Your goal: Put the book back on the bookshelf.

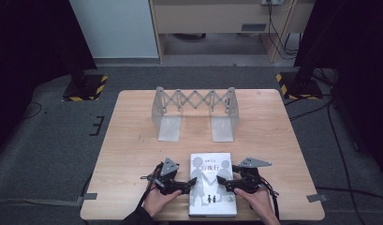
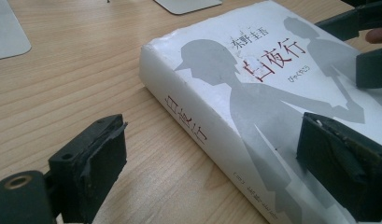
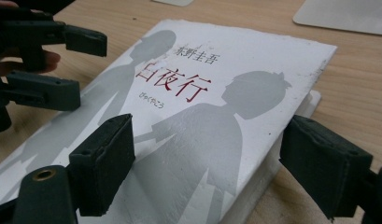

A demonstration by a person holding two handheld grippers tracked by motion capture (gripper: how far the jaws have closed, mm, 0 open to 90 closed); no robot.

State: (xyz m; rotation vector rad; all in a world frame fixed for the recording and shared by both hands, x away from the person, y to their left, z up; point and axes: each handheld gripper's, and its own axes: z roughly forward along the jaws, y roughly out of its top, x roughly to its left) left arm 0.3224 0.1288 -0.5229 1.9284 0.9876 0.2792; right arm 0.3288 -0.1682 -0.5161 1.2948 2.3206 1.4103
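A white book (image 1: 212,184) lies flat at the near edge of the wooden table (image 1: 133,154), and both grippers flank it. The left gripper (image 1: 183,186) stands with its jaws apart, pads pressing nothing; its own view brings out the spine (image 2: 193,128) with its red lettering, one pad over bare wood, the other above the cover. The right gripper (image 1: 228,184) also gapes wide, straddling the book's opposite edge; its view reveals the page block (image 3: 268,175) running between its jaws. From above there's the metal expanding book rack (image 1: 195,111), well beyond the jaws, two grey bookend plates joined by a scissor lattice, with no book in it.
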